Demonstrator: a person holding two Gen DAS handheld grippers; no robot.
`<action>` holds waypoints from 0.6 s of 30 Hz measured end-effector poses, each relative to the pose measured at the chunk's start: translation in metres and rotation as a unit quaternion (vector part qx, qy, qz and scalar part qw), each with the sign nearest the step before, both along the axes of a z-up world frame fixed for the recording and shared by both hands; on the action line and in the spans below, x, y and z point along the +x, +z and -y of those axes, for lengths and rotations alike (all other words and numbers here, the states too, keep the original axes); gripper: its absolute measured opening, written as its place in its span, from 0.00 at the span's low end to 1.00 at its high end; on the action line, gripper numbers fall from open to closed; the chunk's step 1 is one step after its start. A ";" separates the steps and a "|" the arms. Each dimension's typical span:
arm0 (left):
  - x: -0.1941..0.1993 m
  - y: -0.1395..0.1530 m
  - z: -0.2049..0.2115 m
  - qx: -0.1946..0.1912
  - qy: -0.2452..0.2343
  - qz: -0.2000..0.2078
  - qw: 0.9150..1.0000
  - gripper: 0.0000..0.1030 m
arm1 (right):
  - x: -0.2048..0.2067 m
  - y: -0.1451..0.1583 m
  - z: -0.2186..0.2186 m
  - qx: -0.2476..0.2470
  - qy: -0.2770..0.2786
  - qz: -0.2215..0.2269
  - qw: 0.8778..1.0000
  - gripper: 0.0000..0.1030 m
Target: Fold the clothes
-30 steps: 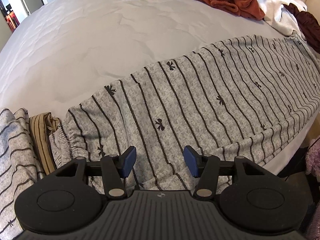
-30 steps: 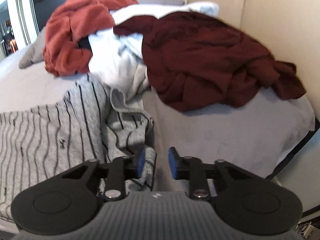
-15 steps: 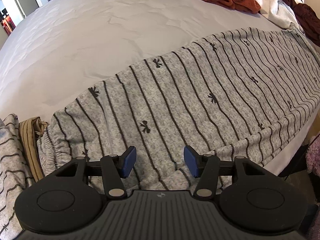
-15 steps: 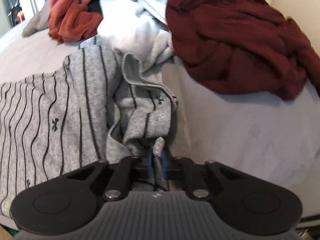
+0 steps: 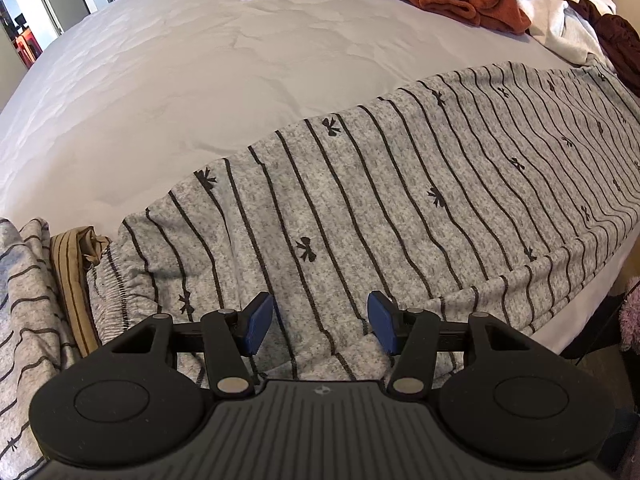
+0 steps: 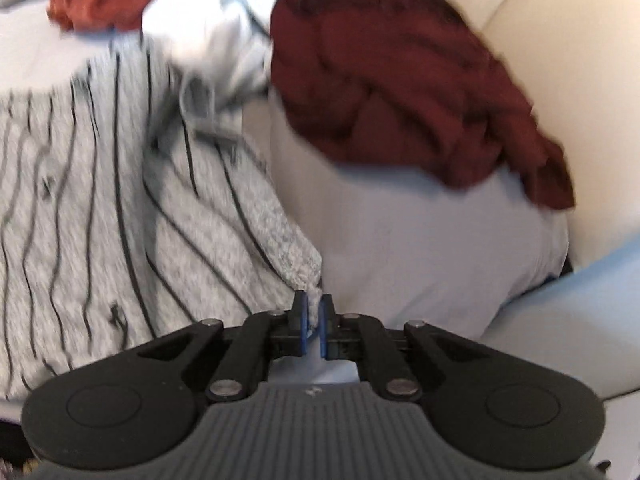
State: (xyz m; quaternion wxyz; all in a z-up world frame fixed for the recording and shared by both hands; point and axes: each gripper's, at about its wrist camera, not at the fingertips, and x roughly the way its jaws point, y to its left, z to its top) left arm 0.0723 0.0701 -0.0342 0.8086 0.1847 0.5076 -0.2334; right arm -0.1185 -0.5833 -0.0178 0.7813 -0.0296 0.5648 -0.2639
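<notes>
I am keeping the right gripper (image 6: 314,314) pinched on one end of the grey striped garment (image 5: 400,208), which is lying stretched along the bed (image 5: 200,80) edge from 8 toward 2 o'clock. The left gripper (image 5: 320,322) is hovering over its gathered end, fingers spread wide, gripping nothing. To fold cleanly, I am judging I should carry the pinched end evenly, keeping it taut and clear of the maroon pile (image 6: 420,80) at 1 o'clock.

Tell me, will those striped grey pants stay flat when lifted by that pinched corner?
Probably not: the striped grey pants look like soft knit and already wrinkle near the right gripper, so they will likely droop. Spread long across the bed, they may drag.
</notes>
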 end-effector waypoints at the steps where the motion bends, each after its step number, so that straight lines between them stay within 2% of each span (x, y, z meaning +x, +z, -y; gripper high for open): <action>1: 0.000 0.000 0.000 0.001 0.000 0.000 1.000 0.50 | 0.000 0.002 0.000 -0.004 -0.001 0.000 1.000 0.07; 2: 0.000 0.000 -0.001 0.001 -0.001 0.000 1.000 0.50 | -0.001 0.004 0.000 -0.009 -0.003 0.001 1.000 0.09; 3: -0.001 0.000 -0.001 0.002 -0.001 0.000 1.000 0.50 | -0.001 0.007 0.000 -0.014 -0.004 0.003 1.000 0.17; 5: -0.001 -0.002 -0.003 0.004 0.001 -0.001 1.000 0.50 | -0.001 0.019 -0.006 -0.058 -0.002 0.015 0.998 0.34; 8: 0.000 -0.004 -0.004 0.008 0.003 -0.003 1.000 0.50 | 0.004 0.039 -0.015 -0.083 0.034 0.082 0.993 0.34; 12: 0.002 -0.004 -0.002 0.011 0.001 -0.004 1.000 0.50 | 0.040 0.033 -0.021 -0.050 0.106 0.108 0.987 0.34; 15: 0.002 -0.004 -0.001 0.010 -0.002 -0.001 1.000 0.50 | 0.067 0.027 -0.025 -0.024 0.161 0.126 0.979 0.35; 16: 0.002 -0.004 0.001 0.011 -0.003 -0.001 1.000 0.50 | 0.075 0.024 -0.024 -0.022 0.168 0.124 0.978 0.37; 18: 0.003 -0.005 0.003 0.013 -0.006 -0.002 1.000 0.50 | 0.092 0.015 -0.015 -0.019 0.163 0.120 0.979 0.58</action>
